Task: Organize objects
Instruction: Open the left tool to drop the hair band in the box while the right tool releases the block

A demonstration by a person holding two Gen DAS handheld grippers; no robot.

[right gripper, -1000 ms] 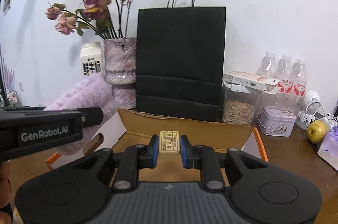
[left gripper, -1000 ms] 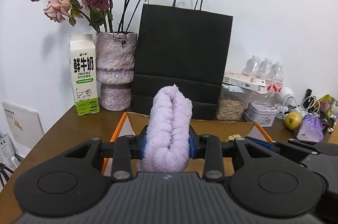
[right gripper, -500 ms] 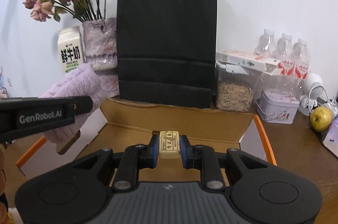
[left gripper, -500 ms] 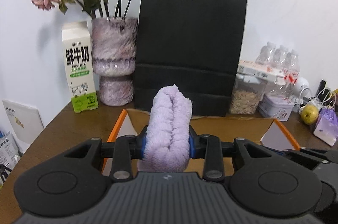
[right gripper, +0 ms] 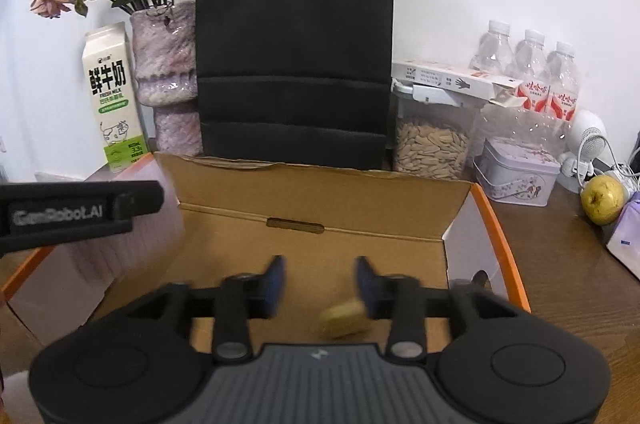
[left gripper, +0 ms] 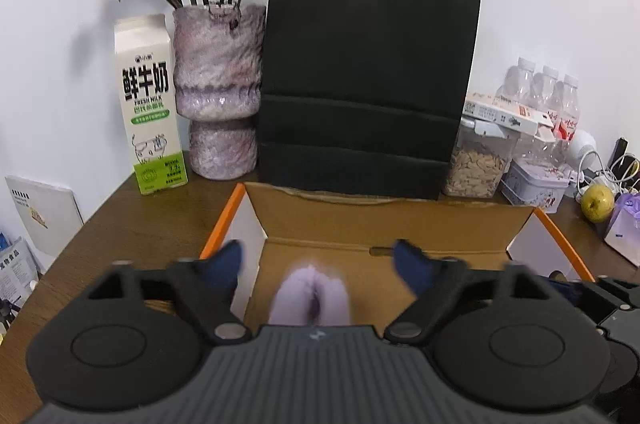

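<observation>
The brown wooden surface (left gripper: 120, 224) carries everything, and the tall black paper bag (left gripper: 368, 80) stands at its back against the white wall. In front of the bag lies the open cardboard box (right gripper: 320, 192), its flaps edged in orange and its brown floor bare in the middle. Left of the bag stands a mottled purple vase (left gripper: 220, 96) with dried roses, and a milk carton (left gripper: 150, 104) is just beside it. To the right of the bag are a clear jar of seeds (right gripper: 432, 144), a flat white carton resting on its lid, three water bottles (right gripper: 528, 64) behind, a small lilac tin (right gripper: 516, 176) and a yellow-green fruit (right gripper: 602, 198) near the edge.

The left tool (left gripper: 318, 260) hangs over the left part of the box with its jaws opening, spread wide; the folded lilac towel (left gripper: 312, 300) sits blurred between them, low in the box, touching neither blue pad. The right tool (right gripper: 320, 282) hangs over the right part of the box with its jaws opening, about half spread. The small yellowish block (right gripper: 346, 318) lies blurred just below and beside the right-hand pad, free of the left-hand one; whether it touches the right-hand pad cannot be told
</observation>
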